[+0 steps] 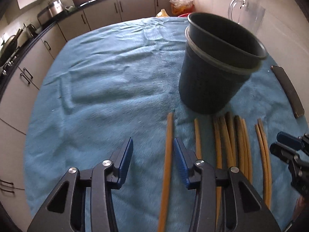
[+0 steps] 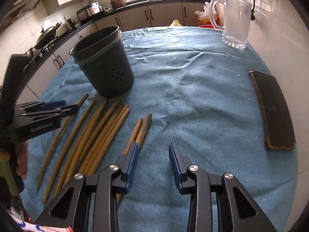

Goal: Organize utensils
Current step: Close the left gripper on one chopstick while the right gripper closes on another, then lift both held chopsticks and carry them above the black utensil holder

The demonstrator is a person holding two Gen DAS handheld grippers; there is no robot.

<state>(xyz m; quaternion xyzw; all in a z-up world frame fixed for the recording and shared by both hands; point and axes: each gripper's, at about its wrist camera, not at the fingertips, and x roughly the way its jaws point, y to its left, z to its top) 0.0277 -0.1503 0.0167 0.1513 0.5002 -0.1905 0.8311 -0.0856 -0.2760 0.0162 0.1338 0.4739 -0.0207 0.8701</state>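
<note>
A: Any writing you can read?

B: Only faint embossed lettering on the side of the left gripper, too blurred to make out. No labels on the rest.

A: Materials, then?

B: The counter carries a wrinkled blue terry cloth. On it stands a dark plastic holder, round and tapering, with small drain holes low in its wall; a second dark cup is nested inside it, tilted, its rim above a pale band. Just in front lie the chopsticks, yellowish wood or bamboo, darker and worn at the ends near the holder. They lie roughly side by side, all flat on the cloth, none in the holder.

A: How are they grouped?

B: One single stick sits apart on the left, then another, then a tight bundle, then a pair on the right.

A: And the fingers?

B: The left gripper is spread wide and holds nothing; the single stick runs between its blue ribbed pads, close by the right-hand pad, and I cannot tell whether they touch. The right gripper is also wide apart and empty; its left finger overlaps the near end of the pair.

A: Anything else?

B: A clear glass mug at the far edge, and a dark flat phone-like slab on the right.
</note>
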